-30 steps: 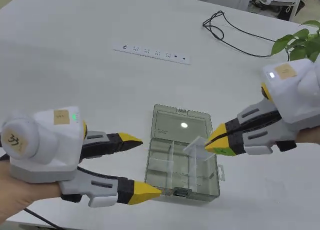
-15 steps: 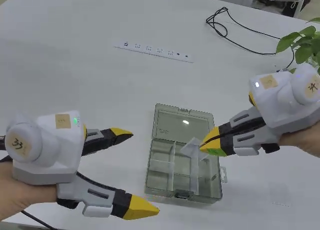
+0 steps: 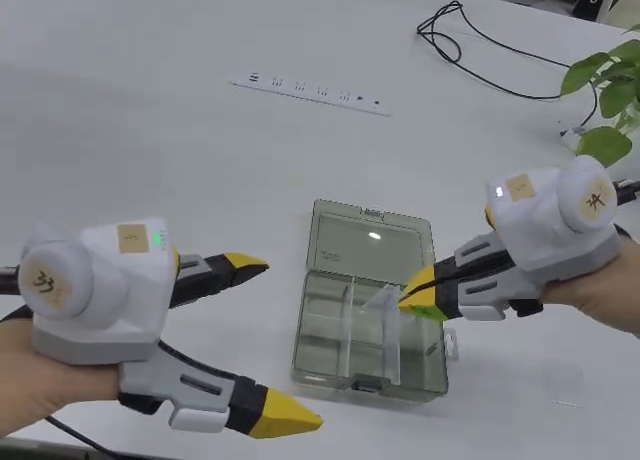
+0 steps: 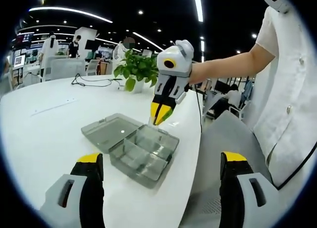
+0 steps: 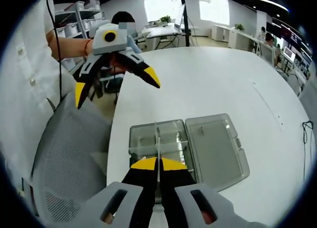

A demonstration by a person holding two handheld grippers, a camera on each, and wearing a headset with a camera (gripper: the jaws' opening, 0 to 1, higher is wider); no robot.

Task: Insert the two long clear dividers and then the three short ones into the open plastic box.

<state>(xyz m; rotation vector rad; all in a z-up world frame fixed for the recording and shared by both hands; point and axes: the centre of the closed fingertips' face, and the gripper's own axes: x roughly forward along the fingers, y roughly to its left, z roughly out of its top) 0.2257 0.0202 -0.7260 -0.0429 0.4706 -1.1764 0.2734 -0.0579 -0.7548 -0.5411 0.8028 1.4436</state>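
The open grey-clear plastic box lies on the white table, its lid folded flat behind it. Clear dividers stand inside it. My right gripper is shut on a short clear divider, holding it just over the box's right-hand compartments. In the right gripper view that divider shows edge-on above the box, rising from the gripper. My left gripper hangs wide open left of the box, holding nothing. The left gripper view has its own gripper before the box, with the right gripper above.
A white power strip lies further back on the table. A black cable runs at the back right beside a potted plant. A grey chair stands at the table's near edge.
My right gripper has carried the divider left and down, closer over the box. The left gripper's jaws have spread wider.
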